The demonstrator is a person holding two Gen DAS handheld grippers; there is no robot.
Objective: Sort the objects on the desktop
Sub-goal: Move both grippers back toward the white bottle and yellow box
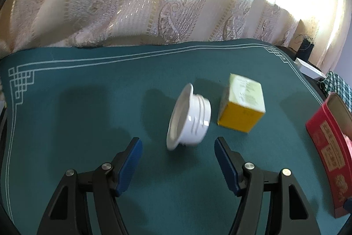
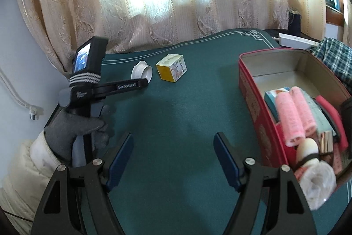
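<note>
A white threaded plastic fitting (image 1: 189,118) lies on its side on the green mat (image 1: 88,107), just ahead of my open left gripper (image 1: 178,144). A yellow box (image 1: 243,105) sits to its right. In the right wrist view the fitting (image 2: 142,71) and the box (image 2: 172,67) lie far back on the mat, with the left gripper's fingers (image 2: 132,85) beside the fitting. My right gripper (image 2: 173,139) is open and empty over the mat. A red tin (image 2: 250,89) on the right holds pink rollers (image 2: 294,113) and several other items.
A curtain (image 2: 176,14) hangs behind the table. A white power strip (image 2: 297,41) and checked cloth (image 2: 336,54) lie at the back right. The red tin's edge (image 1: 327,147) shows at the right of the left wrist view. A gloved hand (image 2: 77,131) holds the left gripper.
</note>
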